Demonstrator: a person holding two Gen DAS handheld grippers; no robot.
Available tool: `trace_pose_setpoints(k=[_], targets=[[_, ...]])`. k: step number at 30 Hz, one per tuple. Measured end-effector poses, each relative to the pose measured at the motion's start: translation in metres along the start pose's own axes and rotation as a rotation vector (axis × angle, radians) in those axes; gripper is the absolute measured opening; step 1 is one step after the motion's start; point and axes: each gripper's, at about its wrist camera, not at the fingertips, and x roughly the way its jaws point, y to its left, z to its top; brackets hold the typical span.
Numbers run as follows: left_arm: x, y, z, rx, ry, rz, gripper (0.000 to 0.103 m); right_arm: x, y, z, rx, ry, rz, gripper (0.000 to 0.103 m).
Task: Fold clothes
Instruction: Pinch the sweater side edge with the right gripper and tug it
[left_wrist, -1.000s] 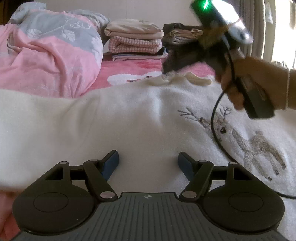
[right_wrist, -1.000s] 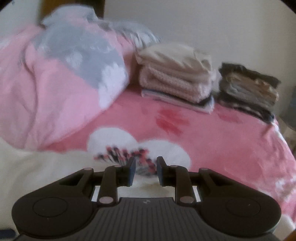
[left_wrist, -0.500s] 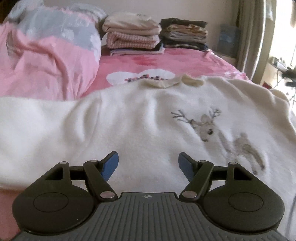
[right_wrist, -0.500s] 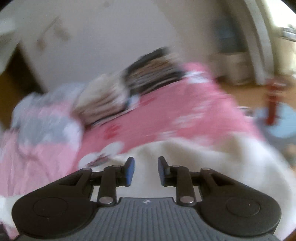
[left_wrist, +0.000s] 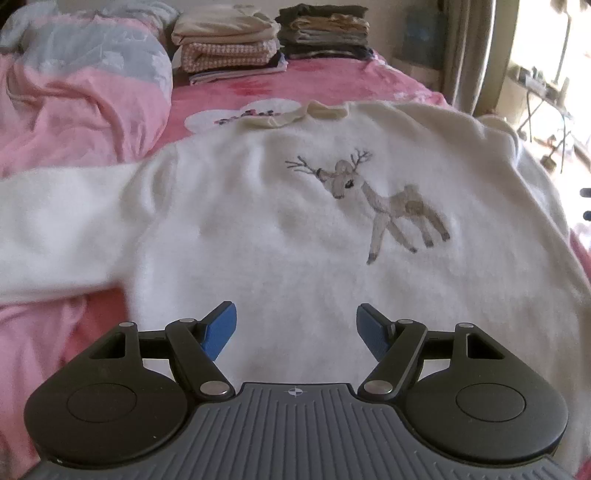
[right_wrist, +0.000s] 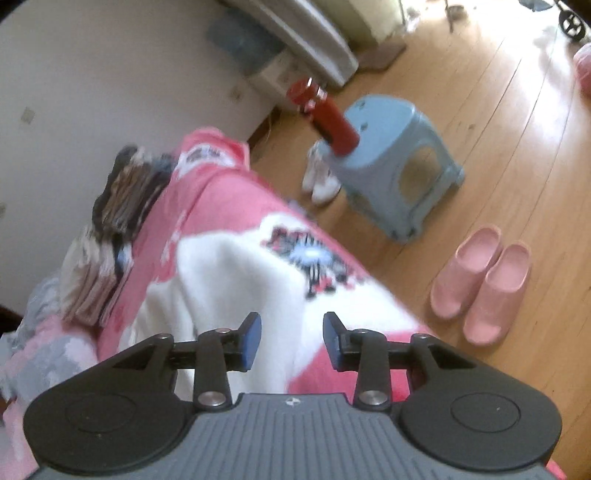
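The white deer sweater (left_wrist: 295, 206) lies spread flat, front up, on the bed (left_wrist: 332, 81). Left claw (left_wrist: 296, 326) is wide, empty; right claw (right_wrist: 291, 339) moderately parted, empty. Fabric appears soft, light, limp; pinch hem or sleeve edges.

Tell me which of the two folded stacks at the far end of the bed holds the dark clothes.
The right-hand stack, nearer the curtain, holds the dark clothes; the left-hand stack is cream and pink-checked.
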Motion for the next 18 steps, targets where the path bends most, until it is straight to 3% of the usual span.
trace_pose_setpoints(k=[4,13,18], targets=[[-0.008,-0.005,-0.003,0.024,0.021,0.009,0.072,0.009,-0.001,-0.011,-0.012,0.077,0.036,0.04],[0.015,-0.049,-0.013,0.046,0.031,-0.104,0.072,0.031,0.017,-0.023,-0.147,0.144,0.019,0.041],[0.024,-0.065,-0.019,0.116,0.03,-0.104,0.072,0.036,0.034,-0.026,-0.288,0.147,0.01,0.03]])
